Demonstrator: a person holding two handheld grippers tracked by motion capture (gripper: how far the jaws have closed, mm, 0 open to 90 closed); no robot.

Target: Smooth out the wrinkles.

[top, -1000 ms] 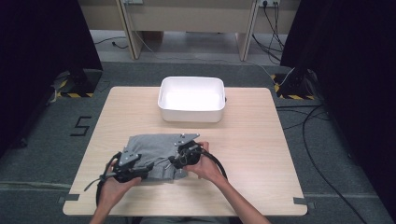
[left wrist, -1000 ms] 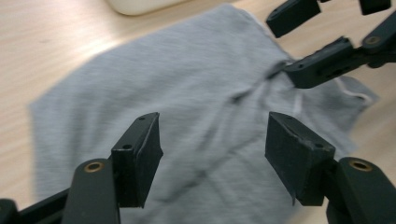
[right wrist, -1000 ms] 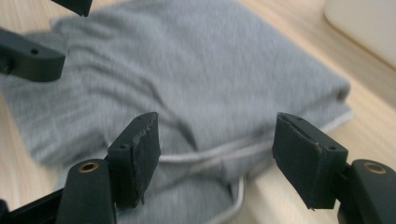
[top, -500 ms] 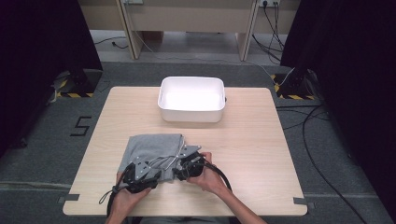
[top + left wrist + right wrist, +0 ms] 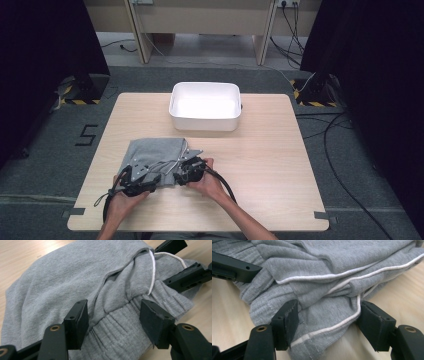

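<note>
On the near left part of the tabletop [image 5: 280, 165] lies the grey sweat garment [image 5: 152, 152], loosely folded into a soft heap, well short of the white tub [image 5: 205, 106] at the far side. Both my hands are down at its near edge. My left gripper [image 5: 113, 317] has its jaws spread around the ribbed band, which bulges up between them; they have just been closing in, yet the pads look a shade clear of the cloth on either side, so I would not call it a pinch yet. My right gripper [image 5: 328, 322] also stands spread, straddling a corner of the folded layers where the white piping [image 5: 342, 323] runs along the hem, and it grips nothing.

I judge the garment light, limp and thick, a brushed knit that will not slip from rubbery pads but will sag and unfold wherever it is unsupported. The white drawcord [image 5: 153, 272] is loose and would pull through if I took that alone. Best holds are the ribbed band and the stitched hem corner, catching every layer at once.
</note>
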